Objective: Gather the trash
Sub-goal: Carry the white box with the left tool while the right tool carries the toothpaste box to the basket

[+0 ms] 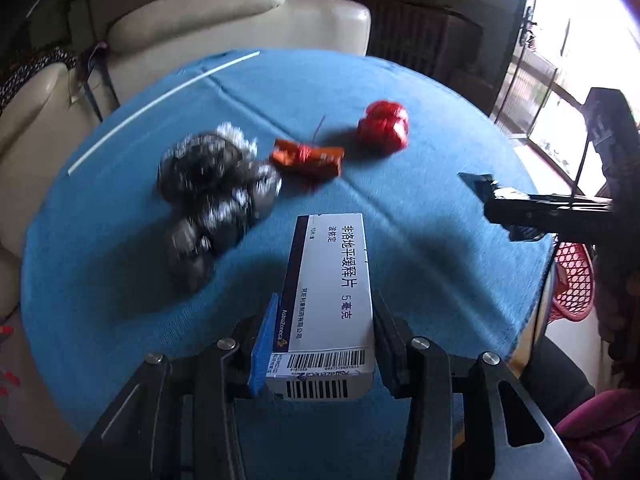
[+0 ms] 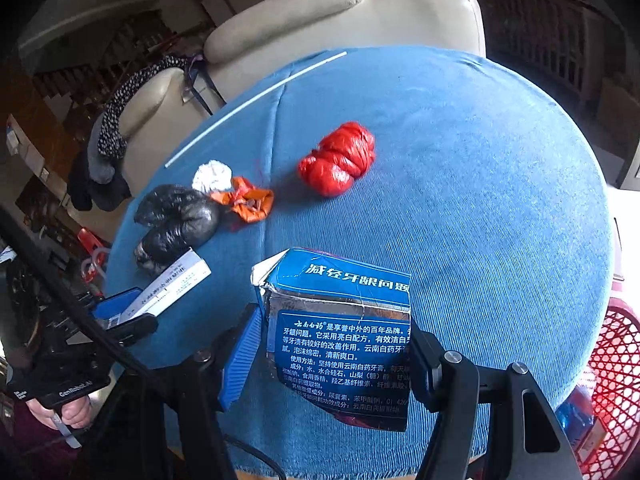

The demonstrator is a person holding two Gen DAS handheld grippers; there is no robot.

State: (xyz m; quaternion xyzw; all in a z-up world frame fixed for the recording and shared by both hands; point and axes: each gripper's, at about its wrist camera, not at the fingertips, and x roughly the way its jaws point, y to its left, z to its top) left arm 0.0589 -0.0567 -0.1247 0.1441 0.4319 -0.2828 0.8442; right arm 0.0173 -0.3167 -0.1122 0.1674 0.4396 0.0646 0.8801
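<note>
My left gripper (image 1: pixel 326 340) is shut on a white medicine box (image 1: pixel 328 300), holding it above the blue-clothed round table (image 1: pixel 440 240). My right gripper (image 2: pixel 332 360) is shut on a torn blue toothpaste box (image 2: pixel 340 340). On the cloth lie a crumpled black plastic bag (image 1: pixel 212 200) (image 2: pixel 176 220), an orange wrapper (image 1: pixel 308 158) (image 2: pixel 248 200), a red bag ball (image 1: pixel 384 128) (image 2: pixel 340 160) and a white paper wad (image 2: pixel 212 176). The right wrist view shows the left gripper (image 2: pixel 132 316) with its white box (image 2: pixel 176 280) at the table's left edge.
A thin white stick (image 1: pixel 160 104) (image 2: pixel 256 104) lies near the table's far left rim. A cream sofa (image 1: pixel 200 28) stands behind the table. A red mesh basket (image 2: pixel 616 392) (image 1: pixel 572 280) sits below the table's right edge. A hand (image 2: pixel 72 412) grips the left tool's handle.
</note>
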